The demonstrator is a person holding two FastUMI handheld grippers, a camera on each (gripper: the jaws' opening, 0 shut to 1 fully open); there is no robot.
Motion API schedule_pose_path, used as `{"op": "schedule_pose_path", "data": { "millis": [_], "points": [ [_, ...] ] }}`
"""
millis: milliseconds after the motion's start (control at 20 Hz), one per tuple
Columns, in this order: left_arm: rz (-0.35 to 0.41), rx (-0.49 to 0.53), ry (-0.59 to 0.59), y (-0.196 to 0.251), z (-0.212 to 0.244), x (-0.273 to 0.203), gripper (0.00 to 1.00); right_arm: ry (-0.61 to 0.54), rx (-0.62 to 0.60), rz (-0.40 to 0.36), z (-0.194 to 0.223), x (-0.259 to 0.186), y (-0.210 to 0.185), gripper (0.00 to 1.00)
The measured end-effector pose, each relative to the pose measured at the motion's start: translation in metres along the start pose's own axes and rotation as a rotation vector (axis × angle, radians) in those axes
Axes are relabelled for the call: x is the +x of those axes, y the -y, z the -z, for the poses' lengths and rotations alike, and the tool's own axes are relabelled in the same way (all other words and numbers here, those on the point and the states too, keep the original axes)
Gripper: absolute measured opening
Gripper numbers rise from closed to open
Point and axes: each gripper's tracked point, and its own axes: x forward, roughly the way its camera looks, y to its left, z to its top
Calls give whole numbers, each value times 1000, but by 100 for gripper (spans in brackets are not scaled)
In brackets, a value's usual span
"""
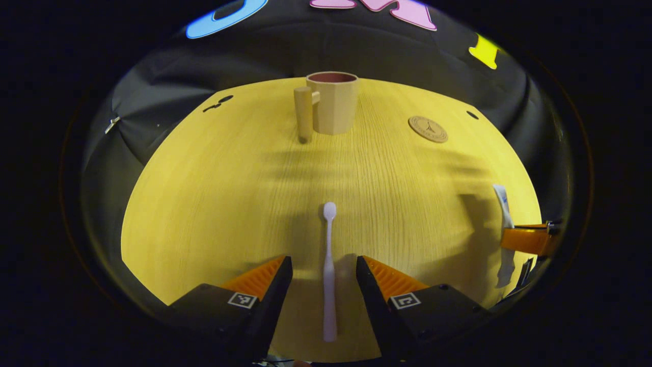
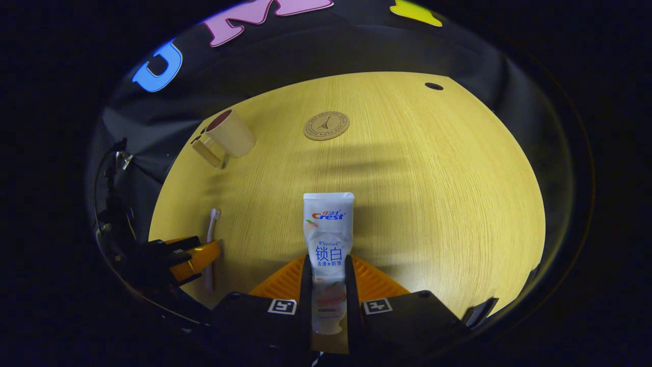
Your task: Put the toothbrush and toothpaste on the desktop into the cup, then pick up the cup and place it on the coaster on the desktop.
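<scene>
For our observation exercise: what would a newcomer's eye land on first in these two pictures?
The toothpaste tube, clamped between the right gripper fingers. Next, the toothbrush lying on the table between the open left gripper fingers. At the far edge, the cup stands left of the coaster.

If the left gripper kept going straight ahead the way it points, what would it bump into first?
The left gripper is open, with the toothbrush lying between its fingers, so its fingers would slide along either side of that. Past the brush head the desktop looks bare up to the cup, probably the first real bump.
</scene>
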Motion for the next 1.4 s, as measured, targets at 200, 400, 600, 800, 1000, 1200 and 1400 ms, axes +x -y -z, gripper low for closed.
{"op": "schedule_pose_path", "data": {
  "millis": [200,400,600,800,1000,1200,1400],
  "points": [
    [2,-2,0,0,-5,3,73,12,-1,2,-1,-3,6,32],
    [5,11,-11,-4,-4,5,50,22,1,-3,-2,-5,5,32],
    [13,-6,-5,-9,-6,5,14,36,1,-8,-2,-8,-2,32],
    [83,-21,20,-9,-8,3,7,61,-8,-13,-5,-13,-10,32],
    [150,-71,103,-18,-17,-10,7,125,-6,-27,-17,-23,-27,32],
    [228,-70,173,-20,-31,-37,6,209,-5,-58,-36,-36,-50,32],
    [349,-144,236,-18,-48,-70,6,324,-32,-115,-69,-54,-88,32]
  ]
}}
